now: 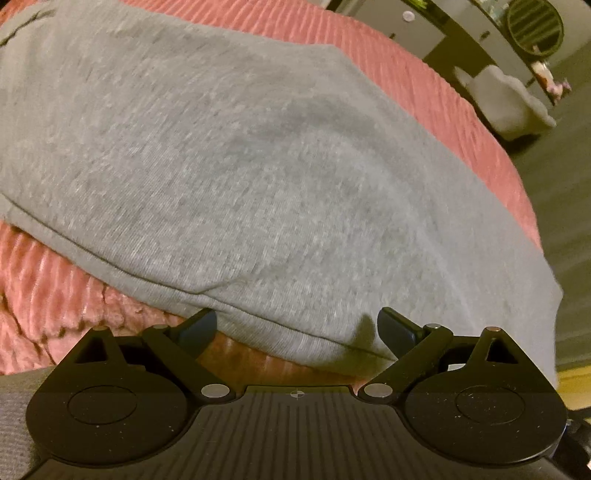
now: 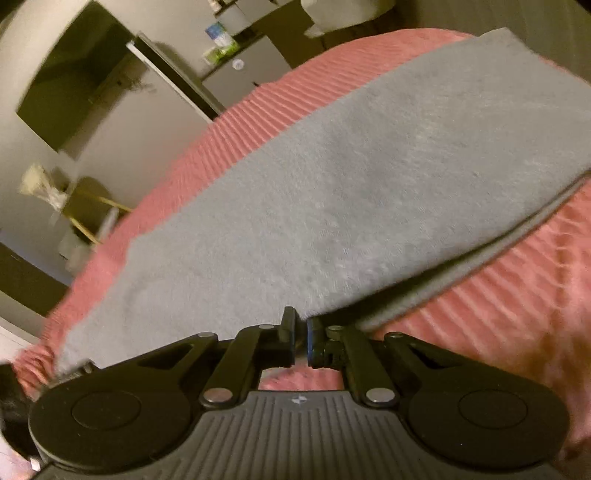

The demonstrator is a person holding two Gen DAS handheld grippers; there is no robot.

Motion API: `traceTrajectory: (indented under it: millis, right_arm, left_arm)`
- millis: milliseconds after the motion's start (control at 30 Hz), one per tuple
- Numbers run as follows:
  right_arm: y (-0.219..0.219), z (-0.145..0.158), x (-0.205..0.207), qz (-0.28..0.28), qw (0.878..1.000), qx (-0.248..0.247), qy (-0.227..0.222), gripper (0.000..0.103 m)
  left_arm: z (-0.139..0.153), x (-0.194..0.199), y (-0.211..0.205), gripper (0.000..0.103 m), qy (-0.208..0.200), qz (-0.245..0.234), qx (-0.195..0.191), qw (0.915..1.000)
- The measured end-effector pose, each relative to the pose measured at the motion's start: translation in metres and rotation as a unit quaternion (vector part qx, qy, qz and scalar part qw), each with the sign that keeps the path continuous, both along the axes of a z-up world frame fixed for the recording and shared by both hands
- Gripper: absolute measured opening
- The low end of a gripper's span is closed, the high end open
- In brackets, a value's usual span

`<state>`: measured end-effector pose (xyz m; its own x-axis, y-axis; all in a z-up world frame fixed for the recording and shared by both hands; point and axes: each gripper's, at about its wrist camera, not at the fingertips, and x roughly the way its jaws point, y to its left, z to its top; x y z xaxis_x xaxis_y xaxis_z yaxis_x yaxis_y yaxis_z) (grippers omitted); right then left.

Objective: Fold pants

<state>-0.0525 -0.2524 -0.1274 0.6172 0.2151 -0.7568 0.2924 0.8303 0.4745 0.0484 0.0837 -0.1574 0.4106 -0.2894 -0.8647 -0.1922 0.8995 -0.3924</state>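
Grey pants (image 1: 258, 166) lie flat on a pink ribbed bedspread (image 1: 55, 277). In the left wrist view their near seamed edge runs just ahead of my left gripper (image 1: 295, 325). That gripper stands wide open, with the cloth edge between its dark fingertips (image 1: 201, 325) but not pressed. In the right wrist view the pants (image 2: 351, 184) show two stacked layers at the right. My right gripper (image 2: 302, 328) is shut, its tips pinching the near edge of the top layer over the bedspread (image 2: 498, 314).
Beyond the bed's far edge in the left wrist view sit a white armchair (image 1: 506, 107) and dark furniture with a round frame (image 1: 535, 27). The right wrist view shows a grey cabinet (image 2: 240, 74), a dark wall panel (image 2: 70, 92) and a broom (image 2: 92, 206).
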Motion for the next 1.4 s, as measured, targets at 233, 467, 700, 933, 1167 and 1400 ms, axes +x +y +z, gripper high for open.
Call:
traceTrajectory:
  millis: [233,467,700,933,1167,1400]
  right_arm:
    - [-0.005,0.001,0.008,-0.001,1.000,-0.013,0.028,0.009]
    - [-0.022,0.023,-0.020,-0.020,0.998,-0.052,0.003,0.051]
    - [-0.040,-0.001,-0.011,-0.048,0.999,0.003,0.013,0.054]
    - [-0.046,-0.002,-0.018,-0.063,0.998,0.020,-0.001,0.061]
    - [-0.071,-0.013,-0.022,-0.112,0.988,0.105,0.001,0.061]
    - [-0.086,-0.014,-0.013,-0.135,0.983,0.125,-0.020,0.043]
  left_arm:
    - [0.013,0.000,0.002,0.088,-0.008,-0.013,0.022,0.9996]
    - [0.028,0.009,0.034,0.089,-0.034,-0.040,0.062,0.9967]
    - [0.005,0.014,0.029,0.088,0.009,-0.039,0.038,0.9985]
    - [0.009,0.010,0.046,0.088,0.018,-0.016,0.010,0.9997]
    - [-0.001,0.022,0.046,0.058,0.007,0.023,0.013,0.9996]
    - [0.000,0.016,0.052,0.024,-0.007,0.011,0.007,0.9999]
